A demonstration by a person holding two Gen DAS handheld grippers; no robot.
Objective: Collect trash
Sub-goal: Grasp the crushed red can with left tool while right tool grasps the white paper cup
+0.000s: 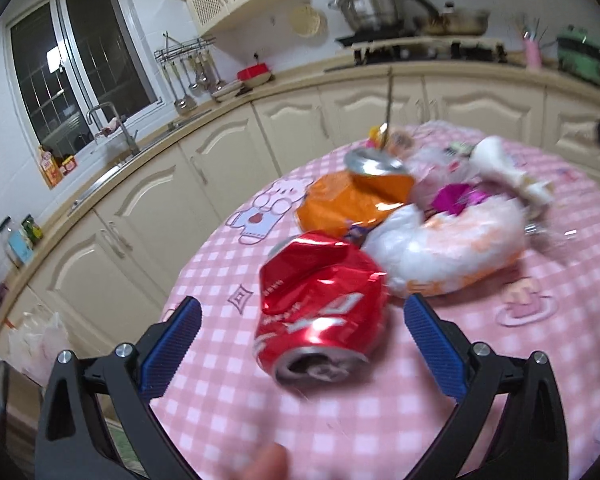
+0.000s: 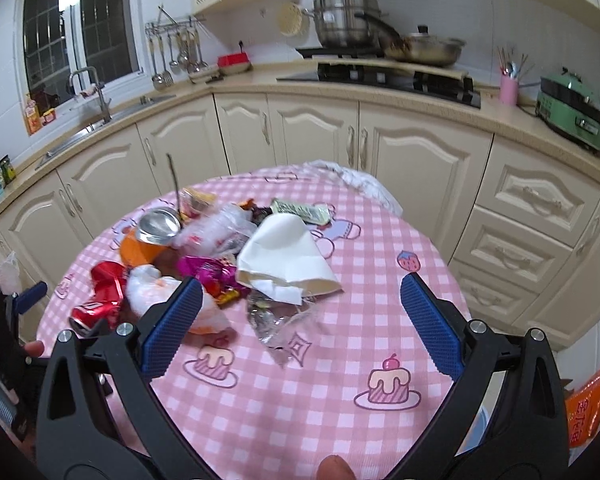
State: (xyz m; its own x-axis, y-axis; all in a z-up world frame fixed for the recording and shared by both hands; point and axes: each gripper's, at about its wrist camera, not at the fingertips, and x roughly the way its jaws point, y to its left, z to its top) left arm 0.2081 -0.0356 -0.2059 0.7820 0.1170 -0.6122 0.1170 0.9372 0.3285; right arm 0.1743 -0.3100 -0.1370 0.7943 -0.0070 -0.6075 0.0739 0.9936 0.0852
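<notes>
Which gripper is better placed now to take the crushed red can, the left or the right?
Left. The left gripper is open, with the crushed red can lying between its fingers. For the right gripper, also open, the can lies far off to its left, beyond the white bag.

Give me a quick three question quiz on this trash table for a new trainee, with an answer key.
1. True or false: the left tool is shut on the crushed red can.
2. Which can stands upright? A) the red can B) the orange can C) both
3. Fill in: the right tool is open and holds ____.

Key: 1. False, its blue pads stand apart on either side of the can with gaps showing. 2. B, the red one lies on its side on the pink checked tablecloth. 3. Nothing; it hovers near the white paper and clear wrapper.
</notes>
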